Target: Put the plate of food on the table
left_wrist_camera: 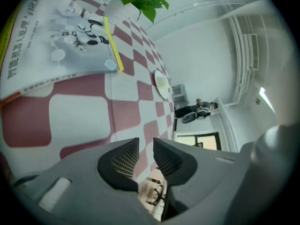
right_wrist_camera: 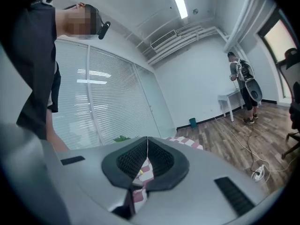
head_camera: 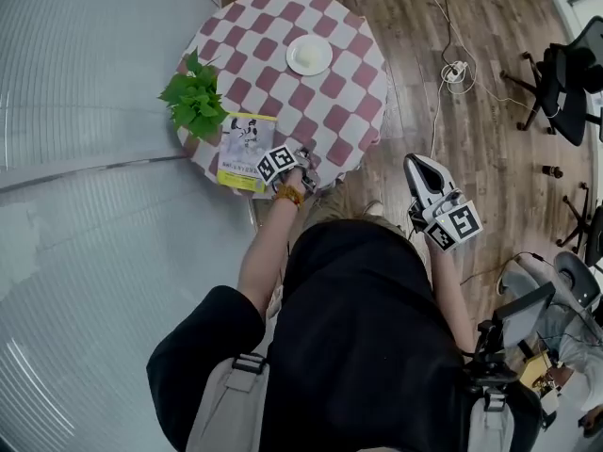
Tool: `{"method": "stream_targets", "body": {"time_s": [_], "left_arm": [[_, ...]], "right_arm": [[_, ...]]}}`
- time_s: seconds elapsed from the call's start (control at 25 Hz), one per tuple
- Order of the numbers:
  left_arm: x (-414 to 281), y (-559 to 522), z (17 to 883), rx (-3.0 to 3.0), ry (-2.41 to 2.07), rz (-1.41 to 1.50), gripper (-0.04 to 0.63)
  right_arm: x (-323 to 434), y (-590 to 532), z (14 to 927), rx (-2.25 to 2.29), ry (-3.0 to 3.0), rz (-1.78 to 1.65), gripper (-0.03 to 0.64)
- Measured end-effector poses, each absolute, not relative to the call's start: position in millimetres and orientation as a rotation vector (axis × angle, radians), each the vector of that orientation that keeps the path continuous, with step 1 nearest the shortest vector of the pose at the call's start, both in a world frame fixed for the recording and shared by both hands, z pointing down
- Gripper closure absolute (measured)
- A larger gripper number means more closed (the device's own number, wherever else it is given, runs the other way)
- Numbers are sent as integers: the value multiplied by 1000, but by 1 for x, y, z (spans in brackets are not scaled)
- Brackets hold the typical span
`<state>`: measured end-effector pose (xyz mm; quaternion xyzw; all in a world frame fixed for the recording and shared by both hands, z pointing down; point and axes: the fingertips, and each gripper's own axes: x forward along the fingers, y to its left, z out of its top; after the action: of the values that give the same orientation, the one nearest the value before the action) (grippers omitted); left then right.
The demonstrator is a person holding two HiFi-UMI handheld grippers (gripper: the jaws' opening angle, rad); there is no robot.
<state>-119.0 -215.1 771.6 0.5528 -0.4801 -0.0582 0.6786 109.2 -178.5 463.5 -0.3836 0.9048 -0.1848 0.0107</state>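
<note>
L hand-held gripper point(left_wrist_camera: 146, 142): at the worktop's near edge, low over the cloth, jaws a narrow slot apart, nothing between them.
R hand-held gripper point(right_wrist_camera: 147, 143): off the worktop's near-right side, raised and clear of it, jaws pressed together at the tips, empty.
Worktop point(head_camera: 339, 102): round, w/ red-and-white check cloth draped over the rim.
Book point(head_camera: 247, 149): flat at the worktop's near-left edge, just beside L gripper.
Plant point(head_camera: 193, 100): at the worktop's left edge, beyond the book.
Plate point(head_camera: 309, 55): on the worktop's far side w/ a pale item of food, well apart from both grippers.

Assessment: plate already sits on the worktop, so the task looks complete; no grasp in hand.

Risks:
- L gripper is close to the cloth; a catch on it could drag the cloth and shift plate, book and plant.
- Any reach for the plate crosses the whole worktop, and a sleeve could brush the book or plant.
</note>
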Motion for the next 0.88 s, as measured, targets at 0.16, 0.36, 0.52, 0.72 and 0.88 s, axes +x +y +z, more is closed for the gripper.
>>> {"method": "stream_targets", "body": {"time_s": [0.16,0.36,0.52,0.72,0.88], "left_arm": [[-100,-183,745,1317,-910,-249,518],[-108,-178,696,1582,-884,-181,518],[-123,-197,636,1905,-994,-80,524],[-144,-222,542,2295,-1214,-23,589],[-150,-231,468,2545,-1347,-44,589]], "right_arm": [[86,-195,473,-1086,2898,-629,604],[56,-210,487,-1004,2992,-723,604],[33,-222,479,-905,3058,-659,604],[7,-245,445,-857,3094,-425,604],[-8,-252,394,-864,3097,-68,604]]}}
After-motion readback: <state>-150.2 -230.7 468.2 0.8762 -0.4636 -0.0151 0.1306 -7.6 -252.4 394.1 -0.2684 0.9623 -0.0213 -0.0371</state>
